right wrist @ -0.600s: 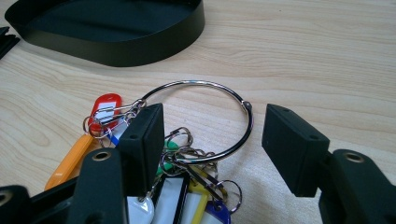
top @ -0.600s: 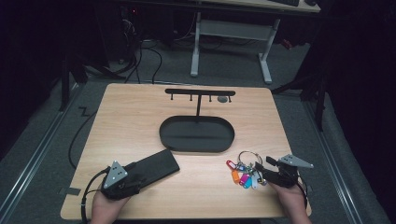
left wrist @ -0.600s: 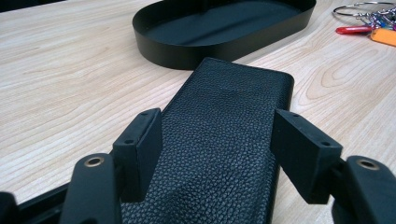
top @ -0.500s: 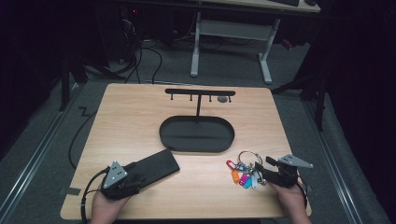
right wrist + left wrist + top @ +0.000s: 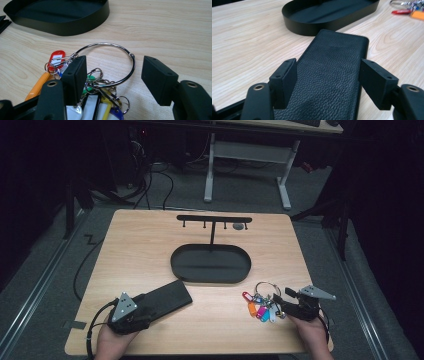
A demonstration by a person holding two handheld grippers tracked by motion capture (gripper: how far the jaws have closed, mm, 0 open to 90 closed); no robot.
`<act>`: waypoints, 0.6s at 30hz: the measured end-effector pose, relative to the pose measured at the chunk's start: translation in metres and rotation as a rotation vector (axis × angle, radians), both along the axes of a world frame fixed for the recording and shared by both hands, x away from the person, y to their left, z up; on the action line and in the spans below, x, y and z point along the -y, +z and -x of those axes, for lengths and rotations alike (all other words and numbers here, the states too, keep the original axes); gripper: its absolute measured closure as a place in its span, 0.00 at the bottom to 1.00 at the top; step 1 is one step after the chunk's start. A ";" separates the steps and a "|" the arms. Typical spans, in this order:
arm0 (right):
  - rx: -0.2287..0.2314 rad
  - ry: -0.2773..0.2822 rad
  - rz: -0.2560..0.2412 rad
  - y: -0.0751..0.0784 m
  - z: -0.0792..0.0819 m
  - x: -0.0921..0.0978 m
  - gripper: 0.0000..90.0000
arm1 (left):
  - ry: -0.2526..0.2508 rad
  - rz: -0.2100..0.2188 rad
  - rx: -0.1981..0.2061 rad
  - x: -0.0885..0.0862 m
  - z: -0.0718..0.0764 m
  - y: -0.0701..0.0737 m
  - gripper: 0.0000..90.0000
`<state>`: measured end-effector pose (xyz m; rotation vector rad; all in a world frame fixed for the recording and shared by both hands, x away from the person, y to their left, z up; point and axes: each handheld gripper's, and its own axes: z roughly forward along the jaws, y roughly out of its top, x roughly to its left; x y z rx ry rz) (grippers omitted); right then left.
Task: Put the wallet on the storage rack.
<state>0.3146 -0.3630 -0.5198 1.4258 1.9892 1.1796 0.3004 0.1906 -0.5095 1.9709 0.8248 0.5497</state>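
My left gripper (image 5: 131,309) has its fingers (image 5: 284,80) spread wide on either side of the black wallet (image 5: 329,77), not clamping it. The wallet lies flat on the desk (image 5: 150,250), its long axis pointing away toward the tray (image 5: 210,264). My right gripper's (image 5: 295,307) fingers (image 5: 75,75) are wide apart over the key ring (image 5: 110,65), just right of the tray.

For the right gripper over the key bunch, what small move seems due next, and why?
Probably closing the jaws. The right gripper is open, its pads straddling the large silver key ring with coloured plastic tags, which lies flat on the light wooden table beside the black oval tray. Nothing is gripped yet.
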 end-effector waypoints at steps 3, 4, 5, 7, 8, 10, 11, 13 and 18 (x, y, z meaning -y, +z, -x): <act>-0.005 -0.008 -0.008 -0.001 0.000 0.001 0.41 | 0.012 -0.017 0.030 -0.009 0.012 0.003 0.34; -0.005 -0.008 -0.008 -0.001 0.000 0.001 0.41 | 0.011 -0.036 0.043 -0.015 0.018 0.003 0.34; -0.009 -0.006 -0.004 -0.001 0.001 0.000 0.41 | 0.008 -0.048 0.051 -0.019 0.024 0.003 0.34; -0.011 -0.005 -0.001 -0.002 0.000 0.000 0.41 | 0.012 -0.053 0.062 -0.030 0.034 0.001 0.35; -0.010 -0.006 0.000 -0.002 0.000 0.000 0.41 | 0.012 -0.050 0.059 -0.034 0.037 0.001 0.36; -0.009 -0.006 -0.001 -0.002 -0.001 -0.001 0.41 | 0.010 -0.043 0.054 -0.039 0.042 0.000 0.36; -0.008 -0.004 0.000 -0.001 -0.001 -0.001 0.41 | 0.006 -0.039 0.051 -0.039 0.043 0.000 0.36; -0.009 -0.003 0.003 -0.001 -0.002 -0.003 0.41 | -0.005 -0.051 0.044 -0.036 0.043 -0.002 0.36; -0.008 0.009 0.013 -0.001 -0.003 -0.008 0.41 | -0.073 -0.195 0.000 -0.014 0.041 -0.013 0.41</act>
